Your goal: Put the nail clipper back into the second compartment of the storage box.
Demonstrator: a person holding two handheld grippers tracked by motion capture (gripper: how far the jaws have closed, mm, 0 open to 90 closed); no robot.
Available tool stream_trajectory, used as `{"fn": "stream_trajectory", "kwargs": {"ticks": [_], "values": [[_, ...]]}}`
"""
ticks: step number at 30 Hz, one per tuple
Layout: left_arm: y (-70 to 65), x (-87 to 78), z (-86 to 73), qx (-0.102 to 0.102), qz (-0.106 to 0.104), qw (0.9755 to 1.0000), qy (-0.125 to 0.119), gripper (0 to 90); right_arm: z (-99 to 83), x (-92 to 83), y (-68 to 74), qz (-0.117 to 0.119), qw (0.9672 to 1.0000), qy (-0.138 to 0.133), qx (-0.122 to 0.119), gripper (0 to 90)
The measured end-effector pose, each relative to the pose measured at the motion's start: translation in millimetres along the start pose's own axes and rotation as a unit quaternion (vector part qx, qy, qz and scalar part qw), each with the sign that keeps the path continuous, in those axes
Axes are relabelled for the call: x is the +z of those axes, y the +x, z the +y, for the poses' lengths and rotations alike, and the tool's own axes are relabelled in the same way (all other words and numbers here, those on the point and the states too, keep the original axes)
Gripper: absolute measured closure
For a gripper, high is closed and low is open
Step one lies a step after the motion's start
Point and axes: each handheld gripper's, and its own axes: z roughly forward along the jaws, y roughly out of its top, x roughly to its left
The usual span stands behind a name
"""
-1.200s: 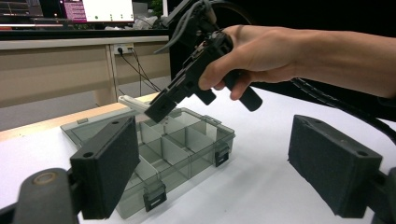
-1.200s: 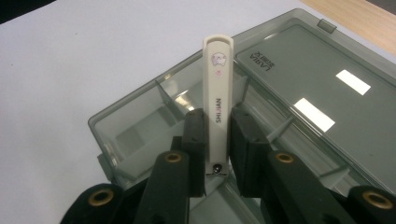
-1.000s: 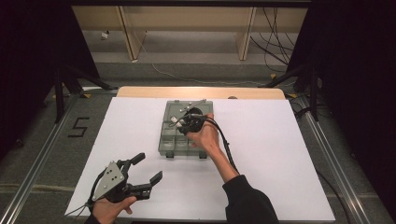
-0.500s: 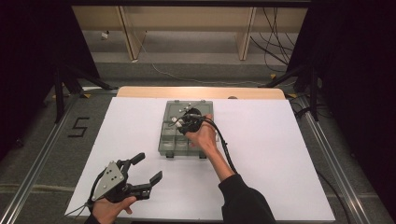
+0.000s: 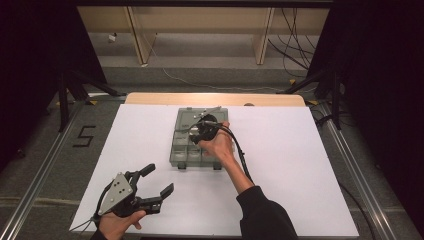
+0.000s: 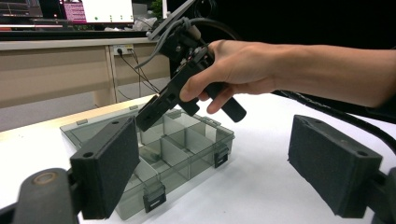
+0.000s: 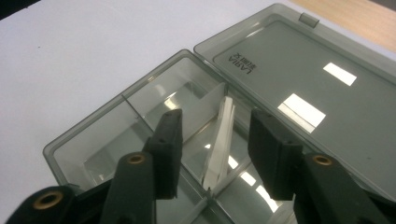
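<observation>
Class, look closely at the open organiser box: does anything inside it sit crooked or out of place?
Yes. One white divider strip leans askew in a compartment of the grey box instead of standing upright, between the right gripper's open jaws, which have just been opening.

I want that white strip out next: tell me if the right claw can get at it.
Probably yes. The right claw hangs open over the open box, the white strip leaning between its jaws, nothing covering it.
</observation>
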Motion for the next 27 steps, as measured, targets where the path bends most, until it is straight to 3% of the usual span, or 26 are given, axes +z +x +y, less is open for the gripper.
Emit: {"fn": "stream_trajectory", "kwargs": {"ticks": [7, 12, 18, 19, 22, 27], "values": [[-0.3, 0.1, -0.4, -0.005, 0.002, 1.0000, 0.001, 16.0, 2.6, -17.8, 4.7, -0.004, 0.9998, -0.015, -0.008, 42.7], [0.4, 0.2, -0.4, 0.000, 0.001, 1.0000, 0.001, 16.0, 3.6, -35.9, 8.6, 0.003, 0.9993, -0.013, -0.035, 37.2], [0.1, 0.4, -0.6, -0.001, 0.002, 1.0000, 0.001, 16.0, 2.3, -45.7, 10.0, -0.004, 0.9989, -0.027, -0.037, 33.2], [0.2, 0.4, -0.7, -0.002, 0.003, 1.0000, 0.001, 16.0, 1.9, -47.0, 8.7, -0.007, 0.9983, -0.030, -0.050, 32.9], [-0.2, 0.5, -1.0, -0.004, 0.004, 1.0000, 0.002, 15.9, -0.7, -55.5, 9.6, -0.009, 0.9975, -0.044, -0.055, 32.1], [0.2, 0.4, -0.8, -0.001, 0.003, 1.0000, 0.002, 16.0, -3.0, -66.4, 9.5, 0.001, 0.9975, -0.045, -0.054, 31.2]]}}
